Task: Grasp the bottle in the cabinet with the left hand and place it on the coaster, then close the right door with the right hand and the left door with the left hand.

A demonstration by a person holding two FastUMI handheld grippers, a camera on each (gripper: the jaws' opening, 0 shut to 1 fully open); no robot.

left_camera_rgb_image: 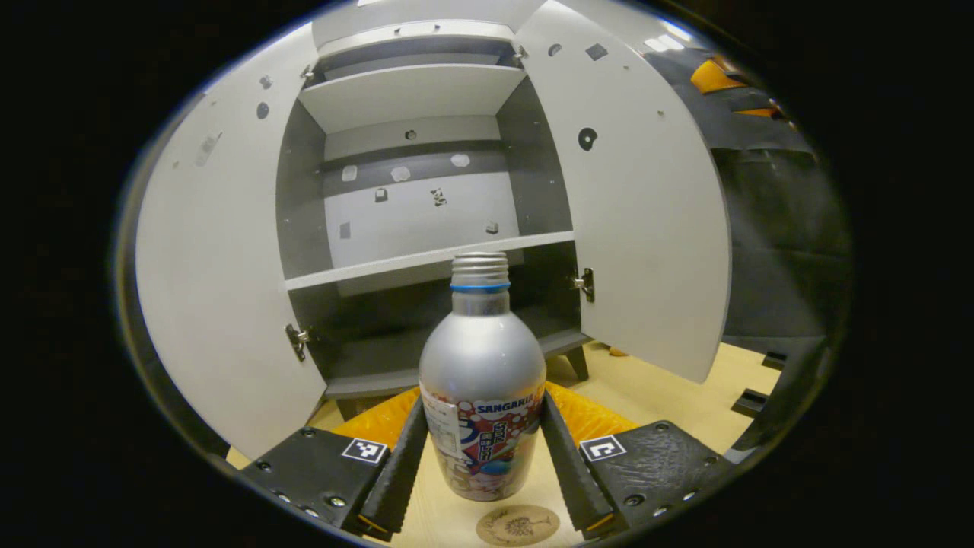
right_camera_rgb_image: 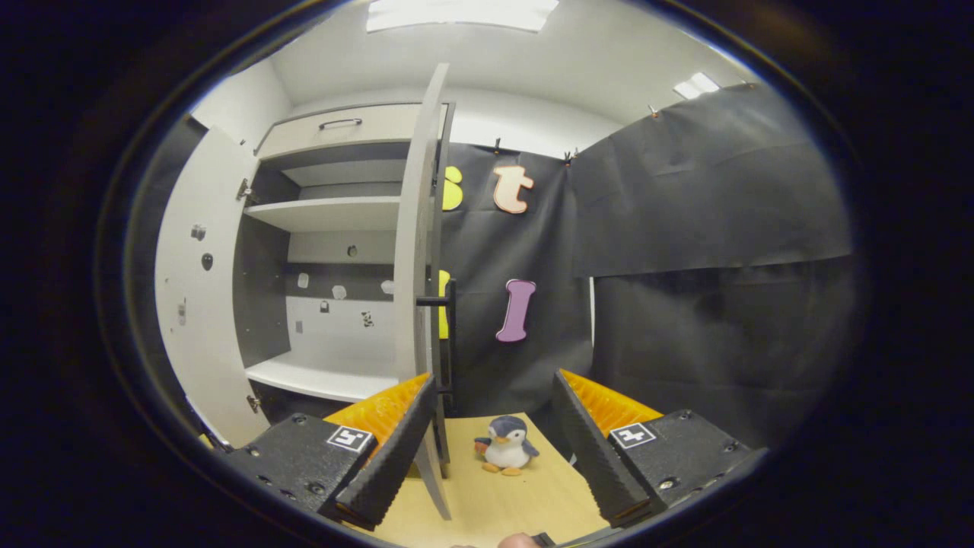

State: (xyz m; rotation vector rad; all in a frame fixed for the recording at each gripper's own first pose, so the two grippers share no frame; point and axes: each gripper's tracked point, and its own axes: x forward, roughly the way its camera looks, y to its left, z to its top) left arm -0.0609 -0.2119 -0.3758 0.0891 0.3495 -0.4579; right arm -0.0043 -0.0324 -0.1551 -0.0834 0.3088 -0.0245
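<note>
While left gripper (left_camera_rgb_image: 482,449) fingers clamp bottle (left_camera_rgb_image: 482,388), lower it straight onto coaster (left_camera_rgb_image: 517,525), seemingly just short; right gripper (right_camera_rgb_image: 493,449) gapes, empty.

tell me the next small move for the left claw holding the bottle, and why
Probably bring the bottle toward the camera and lower it onto the coaster. The left claw grips the bottle's lower body with both fingers, and the round coaster lies on the table just nearer than the bottle's base. Both cabinet doors stand open, so closing them comes later.
</note>
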